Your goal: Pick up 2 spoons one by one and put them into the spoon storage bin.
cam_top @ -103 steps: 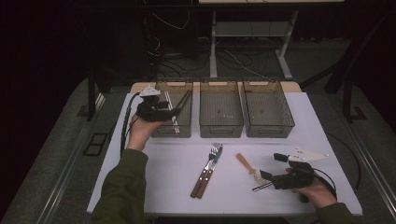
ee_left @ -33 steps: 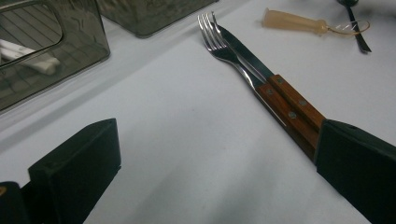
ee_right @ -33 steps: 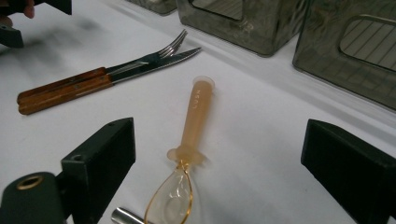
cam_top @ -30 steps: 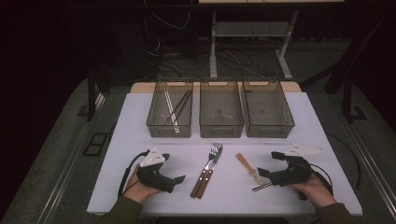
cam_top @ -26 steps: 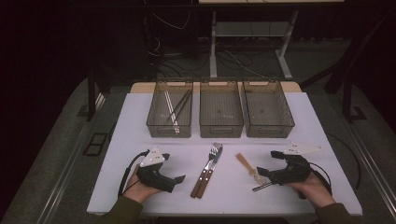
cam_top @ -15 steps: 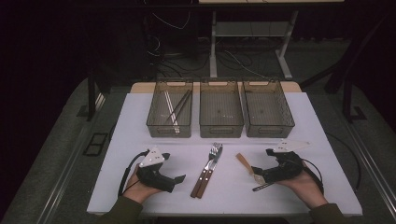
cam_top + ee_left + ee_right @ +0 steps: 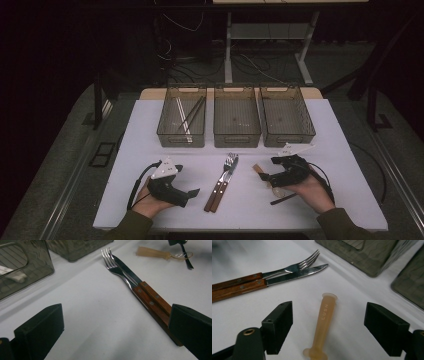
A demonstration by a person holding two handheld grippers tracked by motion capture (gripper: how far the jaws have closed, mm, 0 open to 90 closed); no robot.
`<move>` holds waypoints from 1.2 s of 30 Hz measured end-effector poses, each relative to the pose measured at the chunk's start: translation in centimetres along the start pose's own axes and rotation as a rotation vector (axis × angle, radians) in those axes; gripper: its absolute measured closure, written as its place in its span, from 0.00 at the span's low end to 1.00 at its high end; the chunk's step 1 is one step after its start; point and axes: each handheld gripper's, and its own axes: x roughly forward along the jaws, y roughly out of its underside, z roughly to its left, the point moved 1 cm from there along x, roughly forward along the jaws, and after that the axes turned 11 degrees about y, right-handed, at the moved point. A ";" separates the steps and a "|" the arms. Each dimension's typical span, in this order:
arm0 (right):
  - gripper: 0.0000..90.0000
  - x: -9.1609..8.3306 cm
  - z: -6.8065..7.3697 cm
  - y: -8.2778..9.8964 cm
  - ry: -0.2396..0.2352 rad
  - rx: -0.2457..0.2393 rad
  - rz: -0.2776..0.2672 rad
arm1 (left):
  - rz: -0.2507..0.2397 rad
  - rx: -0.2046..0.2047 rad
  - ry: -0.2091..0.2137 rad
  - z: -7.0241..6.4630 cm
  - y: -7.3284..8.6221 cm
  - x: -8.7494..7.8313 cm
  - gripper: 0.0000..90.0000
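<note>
Looking down from the high view, a white table [image 7: 150, 135] carries three smoky bins; the middle bin [image 7: 236, 117] serves as landmark. The bin left of it [image 7: 182, 120] holds long sticks, the bin right of it [image 7: 286, 116] looks bare. Just nearer than the middle bin lie a fork [image 7: 223, 174] and a knife [image 7: 227, 177], side by side and touching, wooden handles toward the person. Right of them, nearer than the right bin, lies a tan spoon handle [image 7: 262, 171], with the right gripper [image 7: 272, 177] over its near end. The left gripper [image 7: 192, 192] rests on the table left of the fork, well nearer than the left bin. No writing can be read here.

In the left gripper view, the black jaws stand wide apart with bare table between them, pinching nothing. The fork [image 7: 120, 268] and knife [image 7: 136, 280] run past the jaw on the picture's right, their handles passing behind it; whether they touch it I cannot tell. Two riveted wooden handles show no brand. The spoon [image 7: 155, 253] lies farther off.

In the right gripper view, the spoon [image 7: 323, 322] lies between the jaws, which are spread wide and have just been closing; neither pad touches it. Raised letters along its handle read "LUSN". Fork [image 7: 287, 270] and knife [image 7: 294, 276] lie beyond, bin walls [image 7: 367, 255] farther off.
</note>
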 end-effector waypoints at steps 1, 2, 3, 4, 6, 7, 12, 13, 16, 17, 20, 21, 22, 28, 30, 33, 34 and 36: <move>0.27 0.2 0.1 -0.1 -0.003 -0.004 0.007 | -0.001 -0.001 0.000 0.0 0.0 0.0 0.00; 0.27 0.4 0.1 -0.2 -0.005 -0.006 0.013 | -0.001 -0.002 0.000 0.0 0.0 0.0 0.00; 0.28 0.7 0.2 -0.3 -0.007 -0.011 0.019 | -0.003 -0.004 -0.001 0.0 0.0 0.0 0.00; 0.28 0.9 0.2 -0.4 -0.008 -0.016 0.028 | -0.005 -0.006 0.000 0.0 -0.1 0.0 0.00; 0.30 1.2 0.3 -0.6 -0.007 -0.023 0.036 | -0.009 -0.008 -0.002 0.0 -0.1 0.0 0.00; 0.32 1.4 0.4 -0.7 -0.008 -0.023 0.043 | -0.008 -0.008 -0.003 0.0 -0.1 0.0 0.00; 0.42 2.2 0.5 -1.0 -0.017 -0.039 0.068 | -0.005 -0.004 -0.006 0.0 -0.1 0.0 0.00; 0.43 2.3 0.5 -1.0 -0.016 -0.041 0.077 | -0.007 -0.006 -0.008 0.0 -0.1 0.0 0.00; 0.49 2.9 0.6 -0.9 -0.009 -0.054 0.103 | -0.011 -0.003 -0.006 0.0 -0.1 -0.1 0.00; 0.52 3.0 0.6 -0.9 -0.002 -0.062 0.112 | -0.010 -0.004 -0.006 0.0 -0.2 0.0 0.00; 0.57 3.2 0.7 -0.8 0.010 -0.067 0.130 | -0.009 -0.001 -0.005 0.0 -0.2 0.0 0.00; 0.59 3.2 0.6 -0.8 0.011 -0.077 0.132 | -0.009 -0.001 -0.004 0.0 -0.2 0.0 0.00; 0.61 3.3 0.7 -0.8 0.010 -0.082 0.133 | -0.008 -0.002 -0.004 0.0 -0.2 0.0 0.00; 0.68 3.3 0.9 -0.7 0.030 -0.118 0.137 | -0.004 -0.003 0.000 0.0 -0.1 0.1 0.00; 0.71 3.3 0.9 -0.7 0.027 -0.119 0.137 | -0.001 -0.002 0.002 0.0 -0.1 0.2 0.00; 0.75 3.3 0.9 -0.8 0.027 -0.118 0.143 | 0.000 0.001 0.007 0.0 -0.1 0.3 0.00; 0.75 3.3 0.8 -0.8 0.026 -0.116 0.146 | 0.003 0.000 0.007 0.0 -0.1 0.3 0.00; 0.77 3.3 0.8 -0.9 0.029 -0.119 0.151 | 0.007 0.010 0.008 -0.1 -0.1 0.4 0.00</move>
